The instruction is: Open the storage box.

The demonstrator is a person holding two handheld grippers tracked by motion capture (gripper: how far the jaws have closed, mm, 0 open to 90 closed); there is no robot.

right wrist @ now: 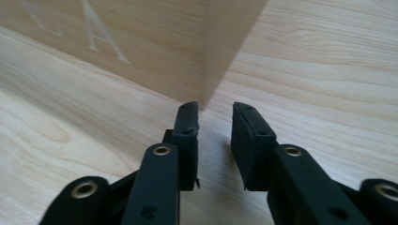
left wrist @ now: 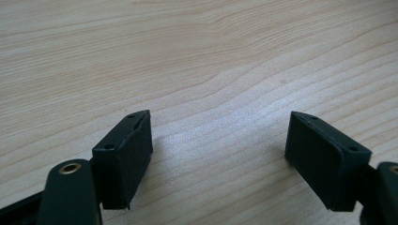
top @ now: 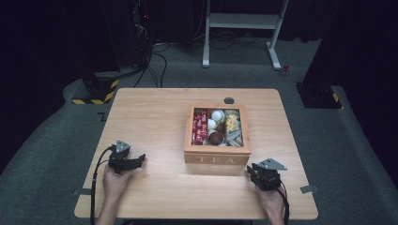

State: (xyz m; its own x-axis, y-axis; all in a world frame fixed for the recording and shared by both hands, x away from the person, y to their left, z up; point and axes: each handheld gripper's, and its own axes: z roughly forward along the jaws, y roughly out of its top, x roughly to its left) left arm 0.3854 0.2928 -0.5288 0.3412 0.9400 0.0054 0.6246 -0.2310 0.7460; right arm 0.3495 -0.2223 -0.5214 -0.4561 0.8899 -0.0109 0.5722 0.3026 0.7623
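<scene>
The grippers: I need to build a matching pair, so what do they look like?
Both are black. The left gripper and right gripper each carry a grey three-cornered plate on top and trail a black cable back along the forearm. Each has two flat rectangular black pads on linkage arms with brass-coloured rivets. The forearms are bare.

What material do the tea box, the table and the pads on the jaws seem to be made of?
The tea box looks like light wood with a smooth matt finish: fine grain shows on its front, and pale letters are set into it. The table looks like wood or a wood-pattern laminate; long grain lines show with a soft sheen. The pads look like black rubber or matt plastic, dull and slightly textured.
</scene>
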